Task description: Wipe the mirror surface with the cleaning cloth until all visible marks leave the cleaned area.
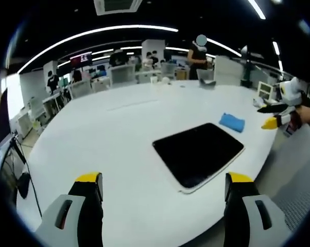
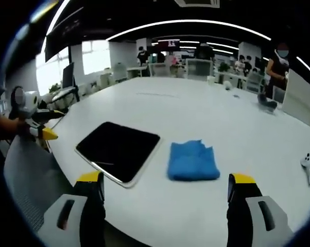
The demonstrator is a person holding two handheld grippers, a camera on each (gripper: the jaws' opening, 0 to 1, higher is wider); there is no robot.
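The mirror (image 2: 118, 150) lies flat on the big white surface (image 2: 206, 118), close to its edge, and it looks dark (almost black). The blue cloth (image 2: 192, 161) sits just beside the mirror, not touching it. In the left gripper view the mirror (image 1: 199, 153) is in the middle and the cloth (image 1: 232, 122) lies past it. The left gripper (image 1: 164, 191) is spread wide with nothing in it. The right gripper (image 2: 165, 191) is also spread wide, holding nothing, above the surface's edge in front of the cloth. People stand far off at desks.
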